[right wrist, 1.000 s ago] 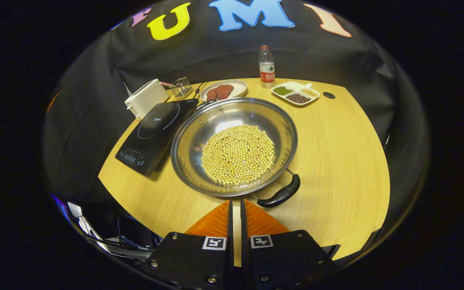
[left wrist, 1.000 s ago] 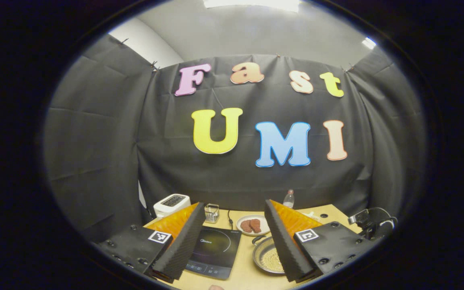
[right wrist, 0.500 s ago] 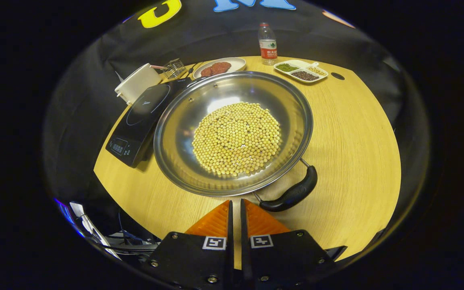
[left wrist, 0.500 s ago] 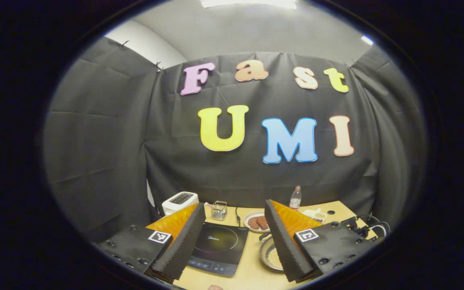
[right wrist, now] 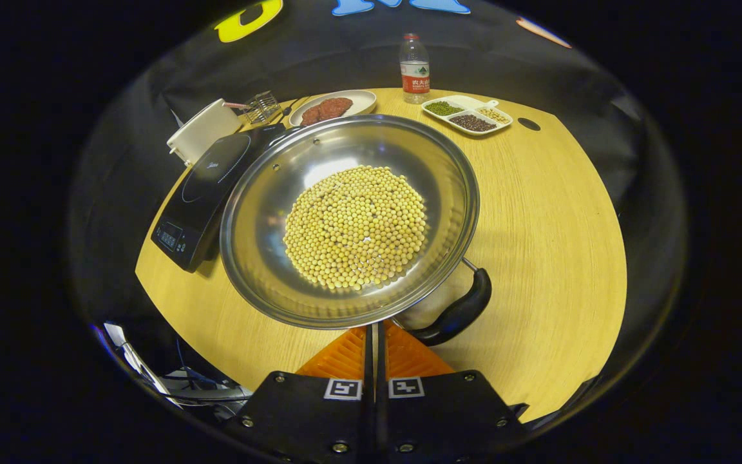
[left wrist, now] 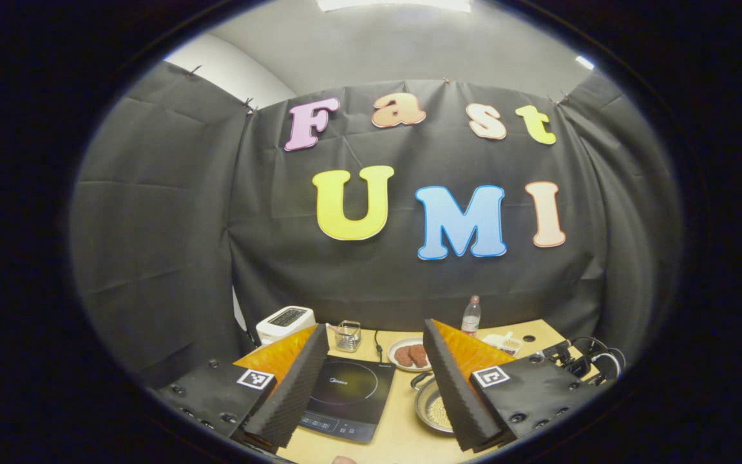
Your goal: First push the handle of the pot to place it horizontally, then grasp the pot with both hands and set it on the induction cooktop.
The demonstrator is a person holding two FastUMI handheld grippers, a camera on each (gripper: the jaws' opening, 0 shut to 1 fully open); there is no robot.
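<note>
Right gripper (right wrist: 374, 332): clenched, its 2 fingers pressed together with nothing between them, tips just below the pot's near rim, beside the handle.
Left gripper (left wrist: 376, 332): released, fingers spread wide, held above the tabletop.
Pot (right wrist: 349, 219): steel, full of yellow beans, on the tabletop (right wrist: 551, 219) right of the cooktop (right wrist: 207, 190).
Handle (right wrist: 458, 312): black, angled at the near right.
</note>
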